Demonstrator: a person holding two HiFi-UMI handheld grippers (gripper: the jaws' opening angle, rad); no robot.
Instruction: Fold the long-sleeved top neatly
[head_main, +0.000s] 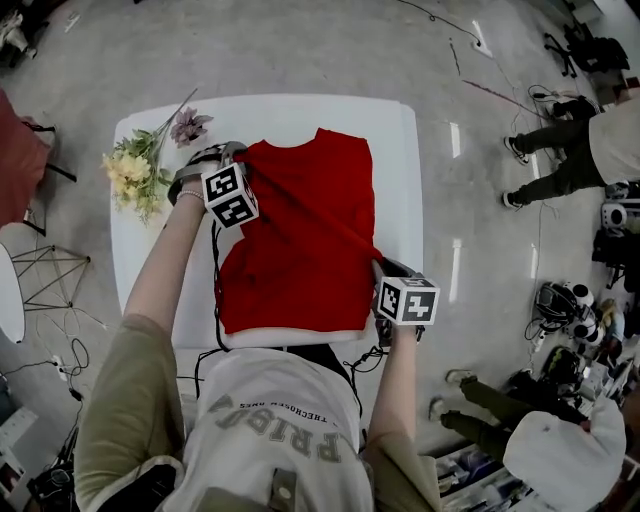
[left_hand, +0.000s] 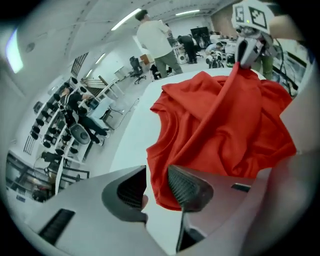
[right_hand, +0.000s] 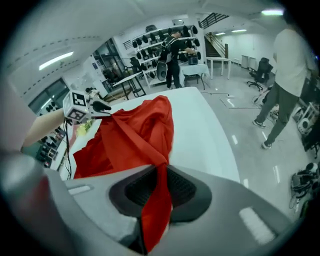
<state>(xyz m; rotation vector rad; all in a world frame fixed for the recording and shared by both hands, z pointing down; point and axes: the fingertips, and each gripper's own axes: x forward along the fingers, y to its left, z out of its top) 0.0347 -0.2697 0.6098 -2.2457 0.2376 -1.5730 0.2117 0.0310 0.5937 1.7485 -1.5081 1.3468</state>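
White table (head_main: 395, 130) carrying a red long-sleeved top (head_main: 300, 230) spread flat, flowers (head_main: 135, 175) at its left edge. Right gripper (right_hand: 159, 185): fingers closed on the sleeve (right_hand: 132, 137), drawn taut across the body. Left gripper (left_hand: 157, 187): fingers apart, the garment's edge loose between them.

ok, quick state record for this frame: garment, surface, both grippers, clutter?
garment: red long-sleeved fabric top, lying on the table, rumpled, fold not finished
strip: taut red strip, likely a sleeve, running diagonally across the top between the grippers
surface: white rectangular table
left gripper: at the top's far left; jaws apart, red cloth between them, not visibly pinched
right gripper: at the top's near right; shut on the strip
clutter: bunch of yellow and pink flowers at the table's far left, apart from the top
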